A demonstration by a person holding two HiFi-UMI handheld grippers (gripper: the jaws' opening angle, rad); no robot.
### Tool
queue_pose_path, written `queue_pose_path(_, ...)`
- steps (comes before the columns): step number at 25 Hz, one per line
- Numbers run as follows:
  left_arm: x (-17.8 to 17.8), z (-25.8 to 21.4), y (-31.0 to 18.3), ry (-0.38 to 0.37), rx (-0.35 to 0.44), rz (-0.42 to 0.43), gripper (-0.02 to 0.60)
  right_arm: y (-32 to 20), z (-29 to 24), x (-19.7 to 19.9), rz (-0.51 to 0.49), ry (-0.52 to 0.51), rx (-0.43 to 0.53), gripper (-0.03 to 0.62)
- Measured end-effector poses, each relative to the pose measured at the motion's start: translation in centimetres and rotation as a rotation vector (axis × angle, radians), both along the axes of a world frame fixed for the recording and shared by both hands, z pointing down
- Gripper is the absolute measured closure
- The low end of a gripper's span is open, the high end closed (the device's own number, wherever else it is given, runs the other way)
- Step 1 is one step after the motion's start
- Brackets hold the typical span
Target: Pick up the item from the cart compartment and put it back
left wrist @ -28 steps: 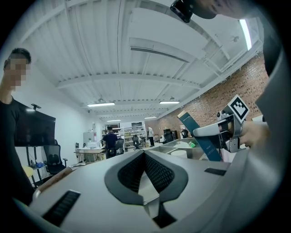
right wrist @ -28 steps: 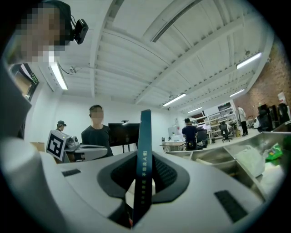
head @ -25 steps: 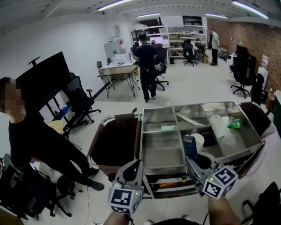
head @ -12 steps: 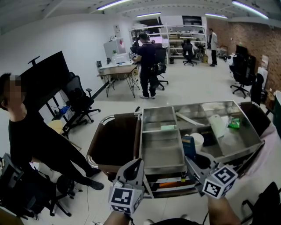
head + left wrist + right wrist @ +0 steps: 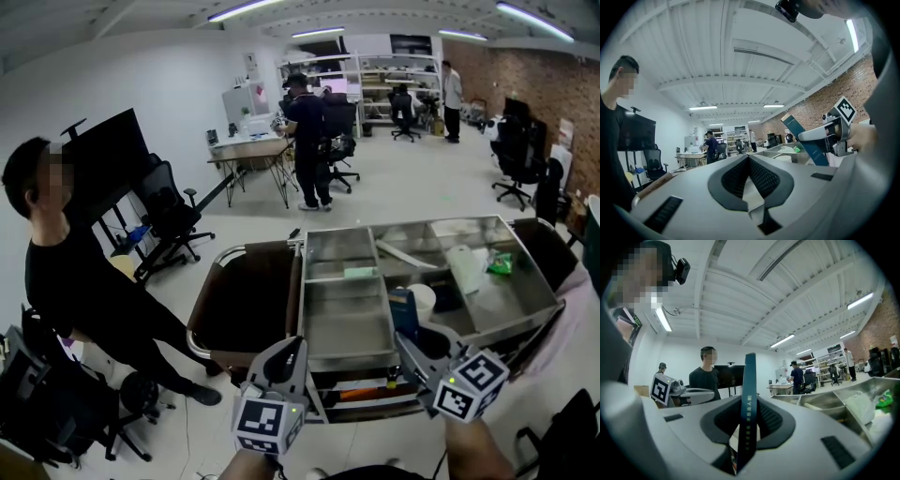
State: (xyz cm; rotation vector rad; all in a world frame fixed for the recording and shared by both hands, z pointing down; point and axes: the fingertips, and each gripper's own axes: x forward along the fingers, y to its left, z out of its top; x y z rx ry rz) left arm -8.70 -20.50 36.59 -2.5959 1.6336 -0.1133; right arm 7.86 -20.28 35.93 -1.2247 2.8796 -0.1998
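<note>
A thin dark blue box (image 5: 404, 313) with pale print on its edge stands upright between the jaws of my right gripper (image 5: 409, 341), which is shut on it just above the near edge of the steel cart (image 5: 347, 323). In the right gripper view the box (image 5: 748, 394) rises edge-on between the pads of that gripper (image 5: 747, 430). The left gripper view shows the same box (image 5: 804, 137) tilted in the right gripper (image 5: 820, 136). My left gripper (image 5: 289, 351) hangs before the cart's front left, shut (image 5: 749, 158) with nothing in it.
The cart's compartments hold a white roll (image 5: 464, 268), a green packet (image 5: 501, 263), a white cup (image 5: 425, 298) and a pale green block (image 5: 359, 273). A dark bag (image 5: 246, 305) hangs on its left end. A person in black (image 5: 70, 281) stands close at the left; office chairs and desks lie beyond.
Both grippers and the blue box have stayed put. The person at the left has straightened up, and the person at the far desk has shifted slightly.
</note>
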Motion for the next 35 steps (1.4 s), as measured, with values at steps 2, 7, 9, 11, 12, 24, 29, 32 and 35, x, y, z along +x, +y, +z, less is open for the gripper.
queue_pose_path(2, 0.1, 0.0, 0.0, -0.001, 0.003, 0.0, 0.581, -0.1, -0.1, -0.1, -0.002, 0.005, -0.002, 0.503)
queue_pose_path(7, 0.0, 0.0, 0.1, 0.0, -0.008, -0.001, 0.581, -1.1, -0.7, -0.9, -0.02, 0.023, -0.001, 0.503)
queue_pose_path(9, -0.2, 0.1, 0.0, 0.001, -0.002, -0.004, 0.581, -1.6, -1.0, -1.5, -0.037, 0.033, -0.003, 0.503)
queue_pose_path(11, -0.4, 0.1, 0.1, 0.003, 0.0, -0.009, 0.581, -2.3, -1.2, -2.2, -0.051, 0.05, -0.008, 0.503)
queue_pose_path(12, -0.5, 0.1, 0.1, 0.003, 0.0, -0.011, 0.581, -2.6, -1.3, -2.5, -0.056, 0.063, -0.01, 0.503)
queue_pose_path(24, -1.3, 0.3, 0.4, 0.008, -0.007, -0.03, 0.581, -10.2, -0.6, -6.6, -0.118, 0.275, -0.073, 0.503)
queue_pose_path(29, -1.5, 0.3, 0.5, 0.016, -0.017, -0.035, 0.581, -12.4, -0.2, -8.1, -0.108, 0.32, -0.102, 0.503)
queue_pose_path(32, -1.6, 0.3, 0.5, 0.016, -0.013, -0.037, 0.581, -13.2, 1.4, -8.9, -0.117, 0.338, -0.15, 0.503)
queue_pose_path(35, -1.6, 0.3, 0.4, 0.015, -0.013, -0.039, 0.581, -14.0, 3.2, -9.4, -0.126, 0.368, -0.213, 0.503)
